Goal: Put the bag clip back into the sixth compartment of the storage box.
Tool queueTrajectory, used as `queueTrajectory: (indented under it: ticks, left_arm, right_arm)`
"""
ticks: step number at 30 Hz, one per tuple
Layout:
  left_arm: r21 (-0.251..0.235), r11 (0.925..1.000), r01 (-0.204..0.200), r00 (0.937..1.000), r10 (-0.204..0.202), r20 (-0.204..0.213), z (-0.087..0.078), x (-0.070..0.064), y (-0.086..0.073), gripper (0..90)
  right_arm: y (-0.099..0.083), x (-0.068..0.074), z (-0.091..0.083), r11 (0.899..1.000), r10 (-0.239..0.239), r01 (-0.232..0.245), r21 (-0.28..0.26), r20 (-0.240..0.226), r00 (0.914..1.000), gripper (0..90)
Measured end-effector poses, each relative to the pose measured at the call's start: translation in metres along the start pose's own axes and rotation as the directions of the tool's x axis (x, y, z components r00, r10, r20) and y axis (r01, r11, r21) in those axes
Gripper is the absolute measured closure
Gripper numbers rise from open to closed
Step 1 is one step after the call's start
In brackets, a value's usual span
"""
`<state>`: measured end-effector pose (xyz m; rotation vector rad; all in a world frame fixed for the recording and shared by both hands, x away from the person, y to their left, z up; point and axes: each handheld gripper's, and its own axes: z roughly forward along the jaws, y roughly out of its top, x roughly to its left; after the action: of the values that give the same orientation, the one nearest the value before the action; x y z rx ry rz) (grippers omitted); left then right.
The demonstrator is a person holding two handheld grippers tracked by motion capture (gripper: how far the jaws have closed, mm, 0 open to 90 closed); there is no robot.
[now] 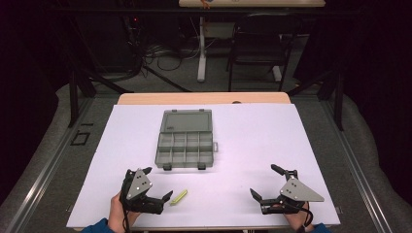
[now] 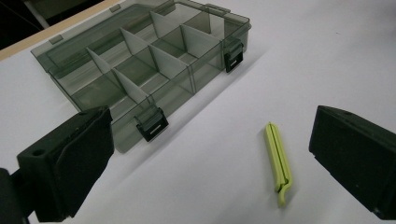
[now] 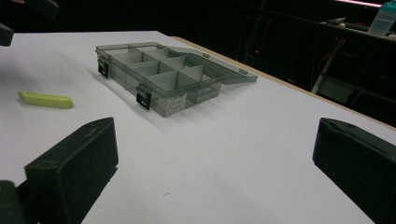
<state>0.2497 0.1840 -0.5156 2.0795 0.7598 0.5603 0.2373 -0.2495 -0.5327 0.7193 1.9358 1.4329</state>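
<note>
1. Nearest the person, the left tongs (image 1: 155, 187) hang just above the white bench (image 1: 252, 141), jaws spread wide with nothing between them. In the left gripper view the two black pads frame bare bench surface and the clip.

2. The right tongs (image 1: 265, 182) sit low over the near right part of the bench, well apart from everything else. Their jaws are also wide open and empty (the right gripper view shows only white surface between them).

3. Just beside the left tongs lies the lime-green clip (image 1: 178, 196), a slim closed strip flat on the bench, apart from both jaws. In the left gripper view the clip (image 2: 279, 161) lies between the pads but ahead of them, not yet gripped.

4. Farther off, near the middle of the bench, stands the grey compartment box (image 1: 186, 140), its lid thrown open and lying flat behind it. Its compartments look empty in the gripper views.

5. As I judge it, the step in hand is the approach for the pick-up. The next move calls for the left tongs to advance and drop so the jaws straddle the clip across its narrow width, then close; after that the clip would likely go to a compartment of the box.
</note>
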Motion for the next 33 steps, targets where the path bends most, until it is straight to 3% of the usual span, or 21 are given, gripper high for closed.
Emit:
queueTrajectory:
  ticks: [19, 23, 25, 33]
  left_arm:
    - [0.109, 0.9940, 0.017, 0.9996, -0.019, 0.020, 0.022, -0.013, 0.007, 0.3]
    - [0.126, 0.9920, 0.001, 0.9993, -0.005, 0.036, 0.026, -0.017, 0.006, 6.5]
    - [0.127, 0.9920, -0.001, 0.9990, -0.004, 0.044, 0.028, -0.019, 0.006, 14.7]
    - [0.166, 0.9861, -0.015, 0.9980, 0.005, 0.063, 0.034, -0.024, 0.003, 25.9]
  right_arm:
    - [0.000, 0.000, 0.001, 1.000, 0.003, -0.003, 0.002, -0.002, 1.0000, 0.0]
    - [0.000, 0.000, 0.001, 1.000, 0.003, -0.003, 0.001, -0.003, 1.0000, 0.0]
    - [-0.001, 0.000, 0.001, 1.000, 0.004, -0.004, 0.001, -0.002, 1.0000, 0.0]
    - [0.000, 0.000, 0.000, 1.000, -0.002, 0.002, 0.002, -0.002, 1.0000, 0.0]
